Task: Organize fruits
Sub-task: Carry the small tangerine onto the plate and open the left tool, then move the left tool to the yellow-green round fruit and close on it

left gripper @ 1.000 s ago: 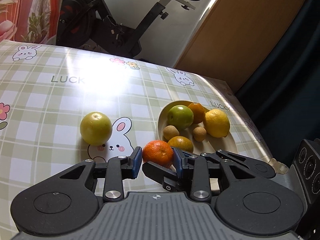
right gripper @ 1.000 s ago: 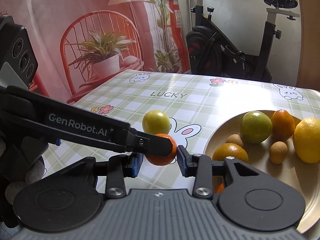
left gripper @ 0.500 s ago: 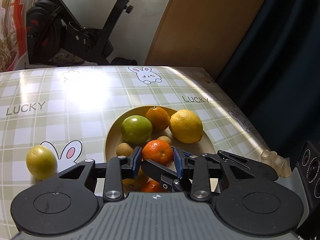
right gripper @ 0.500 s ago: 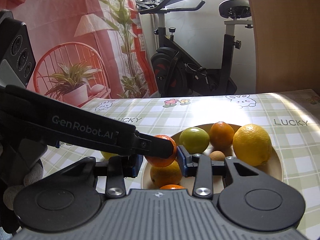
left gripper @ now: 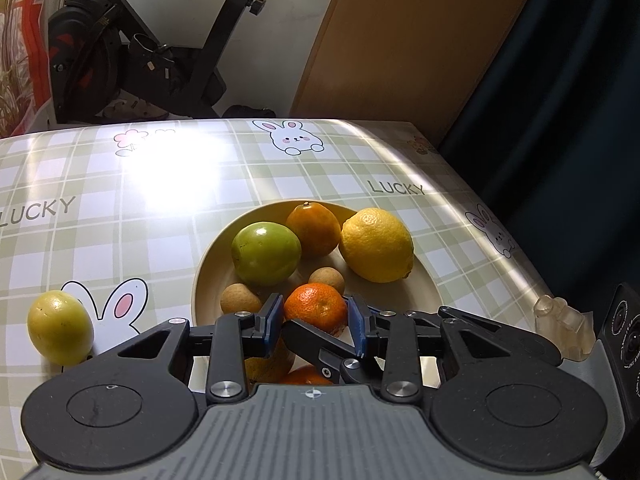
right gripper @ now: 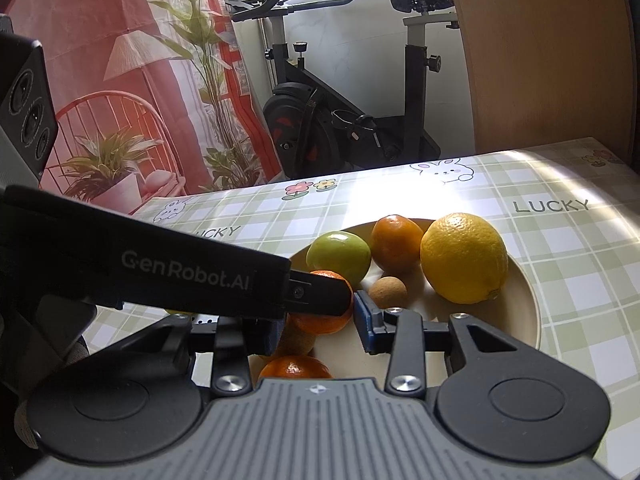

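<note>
A small orange mandarin [left gripper: 316, 308] hangs over the near part of a cream plate [left gripper: 200, 280]. My left gripper [left gripper: 316, 322] is shut on it, both blue pads pressed to its sides. My right gripper [right gripper: 320, 326] is shut on the same mandarin [right gripper: 324, 322] from a crossing angle, and the left gripper's finger [right gripper: 320, 296] hides the mandarin's top. The plate holds a green fruit [left gripper: 266, 252], an orange [left gripper: 314, 228], a lemon [left gripper: 376, 244] and two small brown fruits [left gripper: 240, 300]. More orange fruit [left gripper: 268, 364] lies under the fingers. A yellow-green fruit [left gripper: 60, 332] sits on the tablecloth left of the plate.
The checked tablecloth [left gripper: 120, 220] ends at an edge close to the plate's right, with a clear corner guard [left gripper: 560, 320] there. An exercise bike [right gripper: 340, 120], a wooden panel [left gripper: 400, 40] and a dark curtain [left gripper: 560, 100] stand beyond the table.
Both grippers carried the mandarin to the right, from over the tablecloth beside the yellow-green fruit to over the plate. In the last half second they barely moved.
</note>
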